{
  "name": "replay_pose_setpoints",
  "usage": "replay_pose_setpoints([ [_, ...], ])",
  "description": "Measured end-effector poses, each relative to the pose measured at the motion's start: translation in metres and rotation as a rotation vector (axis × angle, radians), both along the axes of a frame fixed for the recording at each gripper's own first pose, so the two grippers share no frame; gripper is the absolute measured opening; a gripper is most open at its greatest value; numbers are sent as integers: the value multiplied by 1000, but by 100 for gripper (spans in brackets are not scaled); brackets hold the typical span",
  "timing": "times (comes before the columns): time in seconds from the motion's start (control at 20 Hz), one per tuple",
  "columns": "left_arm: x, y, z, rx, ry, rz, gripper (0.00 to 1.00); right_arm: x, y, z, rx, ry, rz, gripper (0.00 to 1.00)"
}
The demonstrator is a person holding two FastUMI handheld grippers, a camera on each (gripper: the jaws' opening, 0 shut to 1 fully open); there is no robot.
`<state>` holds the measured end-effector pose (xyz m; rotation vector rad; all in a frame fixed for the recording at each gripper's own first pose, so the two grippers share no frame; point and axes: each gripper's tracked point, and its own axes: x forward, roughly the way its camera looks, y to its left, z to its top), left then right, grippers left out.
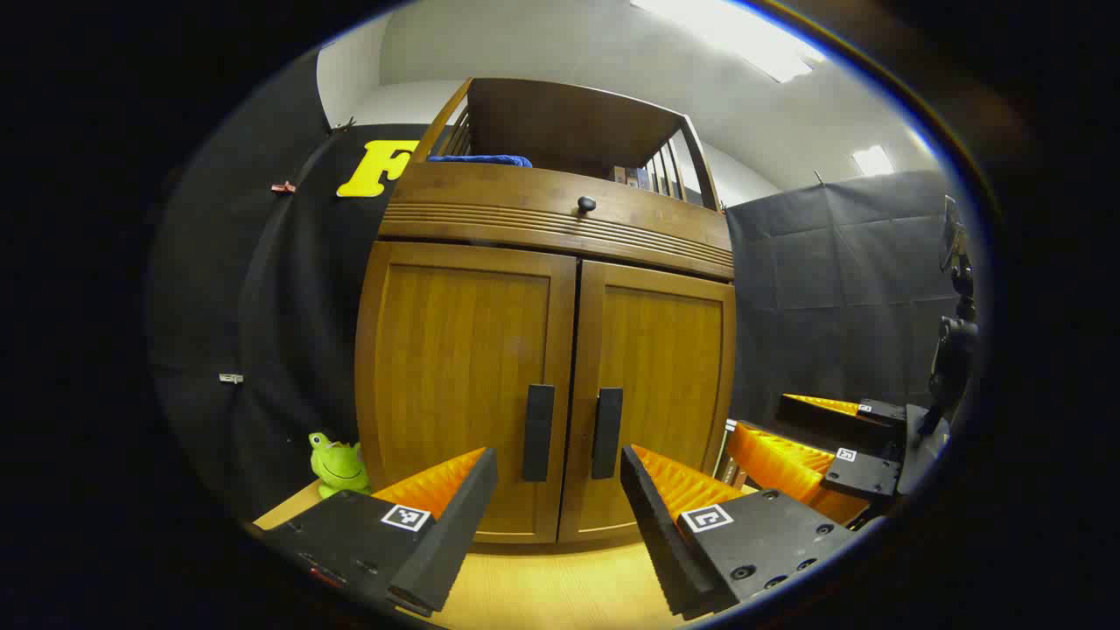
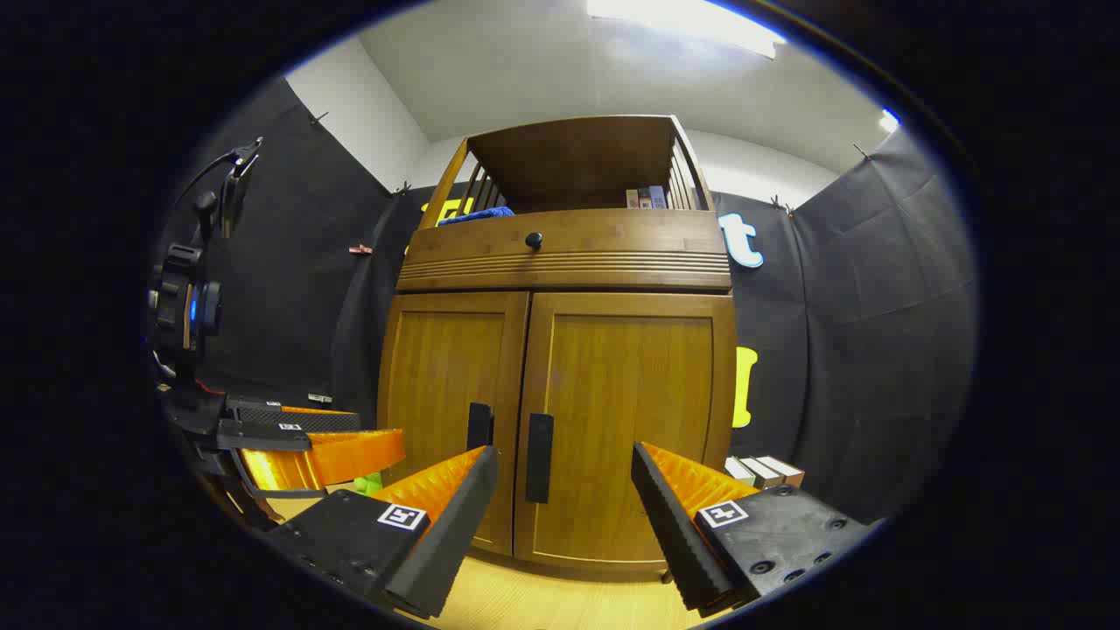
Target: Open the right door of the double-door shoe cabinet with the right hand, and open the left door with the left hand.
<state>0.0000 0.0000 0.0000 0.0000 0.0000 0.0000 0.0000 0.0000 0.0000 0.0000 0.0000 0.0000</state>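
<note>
A wooden shoe cabinet stands ahead with both doors closed. In the left gripper view, the left door [image 1: 455, 376] and right door [image 1: 661, 385] each carry a dark vertical handle, the left handle [image 1: 538, 432] and the right handle [image 1: 606, 432]. My left gripper [image 1: 558, 459] is open, a short way in front of both handles. The right gripper [image 1: 814, 437] shows off to the right, open. In the right gripper view, my right gripper [image 2: 564, 459] is open, with the right door's handle [image 2: 539, 457] between its fingers but farther off. The left gripper [image 2: 350, 442] is at the left.
A drawer with a round knob [image 1: 586, 204] runs above the doors, with an open shelf holding a blue cloth [image 1: 479, 160] and books. A green frog toy [image 1: 338, 465] sits left of the cabinet, small boxes [image 2: 759, 471] to its right. The floor [image 1: 560, 586] is light wood.
</note>
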Motion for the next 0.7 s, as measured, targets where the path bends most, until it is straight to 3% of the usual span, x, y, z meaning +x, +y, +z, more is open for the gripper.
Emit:
replay_pose_setpoints([
  [0.3, -3, 0, 17, 3, -26, 5, 85, -2, -1, 11, -10, -24, 3, 97],
  [0.7, -2, -4, 15, 47, -10, 5, 89, -2, 2, 8, -10, -10, 8, 97],
])
